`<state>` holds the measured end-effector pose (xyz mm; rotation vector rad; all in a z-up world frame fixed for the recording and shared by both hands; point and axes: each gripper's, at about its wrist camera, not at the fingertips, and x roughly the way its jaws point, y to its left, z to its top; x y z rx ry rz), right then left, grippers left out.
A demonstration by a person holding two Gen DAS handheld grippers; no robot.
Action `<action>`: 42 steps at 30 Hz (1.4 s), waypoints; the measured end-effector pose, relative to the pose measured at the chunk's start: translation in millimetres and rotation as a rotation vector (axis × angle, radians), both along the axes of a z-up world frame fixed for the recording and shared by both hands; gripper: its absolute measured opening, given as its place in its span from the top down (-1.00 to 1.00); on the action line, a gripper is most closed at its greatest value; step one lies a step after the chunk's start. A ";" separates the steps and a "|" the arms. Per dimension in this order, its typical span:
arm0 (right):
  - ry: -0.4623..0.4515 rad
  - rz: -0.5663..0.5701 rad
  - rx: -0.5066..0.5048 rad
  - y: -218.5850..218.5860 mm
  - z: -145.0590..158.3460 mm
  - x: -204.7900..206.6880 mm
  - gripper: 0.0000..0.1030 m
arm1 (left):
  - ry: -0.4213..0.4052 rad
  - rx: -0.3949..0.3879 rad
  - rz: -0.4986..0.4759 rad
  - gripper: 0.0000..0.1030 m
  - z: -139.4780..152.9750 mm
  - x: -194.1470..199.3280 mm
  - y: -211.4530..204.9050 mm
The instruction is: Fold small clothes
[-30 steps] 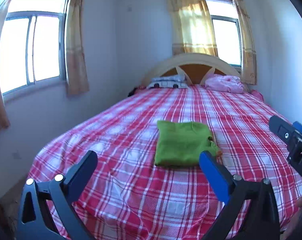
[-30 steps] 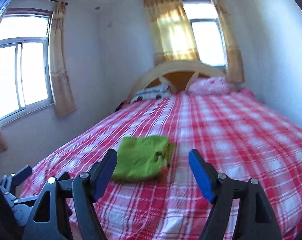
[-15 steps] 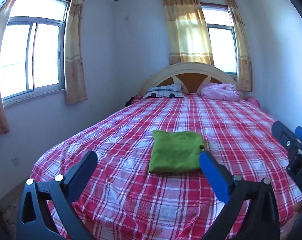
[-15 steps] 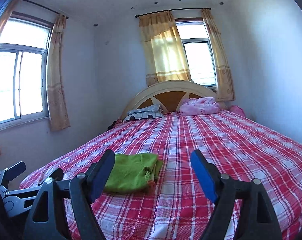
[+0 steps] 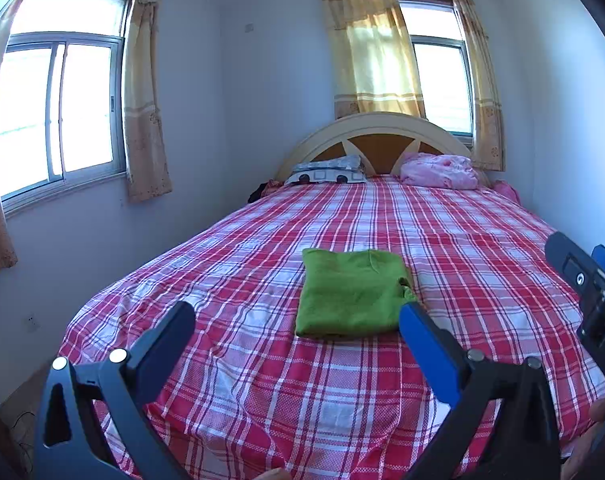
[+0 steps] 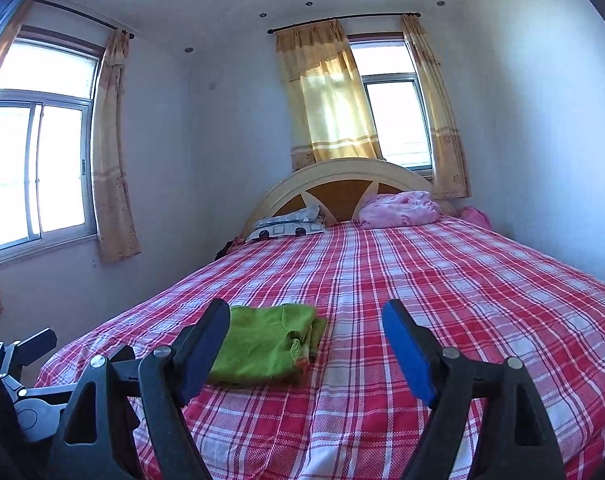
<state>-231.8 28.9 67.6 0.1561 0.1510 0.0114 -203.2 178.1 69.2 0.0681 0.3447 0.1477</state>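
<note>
Garment: green folded top (image 5: 352, 294), a neat rectangle lying flat on the red plaid bedspread (image 5: 462, 240), toward the foot end and well apart from the pillows at the headboard.
Long axis: running roughly foot-to-head along the bed; loose layered edges and a cuff bunched at its right side (image 6: 302, 344).
Bearing from left gripper (image 5: 298, 336): straight ahead and slightly right, just beyond the fingertips; blue right pad near the garment's near right corner, not touching.
Bearing from right gripper (image 6: 306, 340): ahead and to the left, partly hidden behind the black left finger (image 6: 202, 348); bare bedspread between the pads.
Nearer hand: judged the left, since the top sits centred in its view.
Left gripper state: jaws spread wide, nothing between them.
Right gripper state: jaws spread wide, empty.
Pose, left: held above the foot of the bed, angled gently downward toward the garment.
Pose, right: almost level, aimed up the bed past the garment's right edge; visible in the left view at far right (image 5: 590, 292).
Fold status: looks finished or nearly so; the ragged right side likely the only part left to tidy.
</note>
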 end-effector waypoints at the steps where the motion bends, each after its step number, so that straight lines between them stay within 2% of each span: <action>1: 0.003 0.001 0.001 -0.1 -0.5 0.6 -0.54 | 0.001 0.002 0.001 -1.00 0.2 0.2 -0.2; 42: 0.001 -0.023 0.006 -3.9 -3.7 -2.7 -0.55 | 0.017 0.008 0.008 -1.00 -1.5 2.8 0.1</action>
